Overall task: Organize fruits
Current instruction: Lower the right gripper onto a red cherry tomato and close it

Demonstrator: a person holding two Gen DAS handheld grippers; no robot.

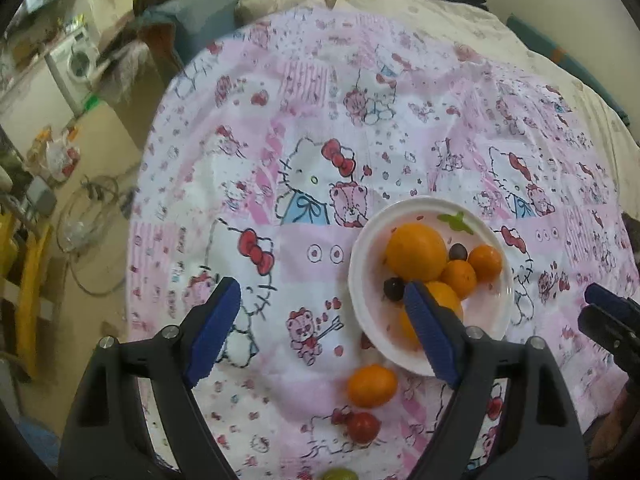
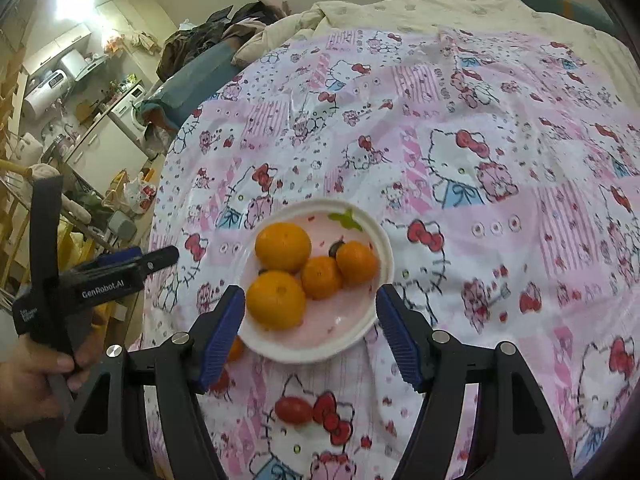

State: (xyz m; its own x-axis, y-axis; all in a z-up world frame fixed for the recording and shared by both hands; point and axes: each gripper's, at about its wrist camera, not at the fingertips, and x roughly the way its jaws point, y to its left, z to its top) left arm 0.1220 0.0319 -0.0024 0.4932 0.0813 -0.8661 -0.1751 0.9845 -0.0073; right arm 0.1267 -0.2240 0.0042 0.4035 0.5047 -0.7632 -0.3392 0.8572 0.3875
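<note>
hello kitty sheet (image 1: 360, 128) over bed; washing machine (image 1: 78, 66) far left

A pink cartoon-print sheet (image 2: 500, 128) carries a white plate (image 2: 384, 240), a loose orange (image 1: 372, 385) and a red tomato (image 2: 293, 409).

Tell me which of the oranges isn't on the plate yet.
The small orange lying on the cloth just in front of the plate, next to the red tomato. The other four oranges all sit on the plate.
</note>
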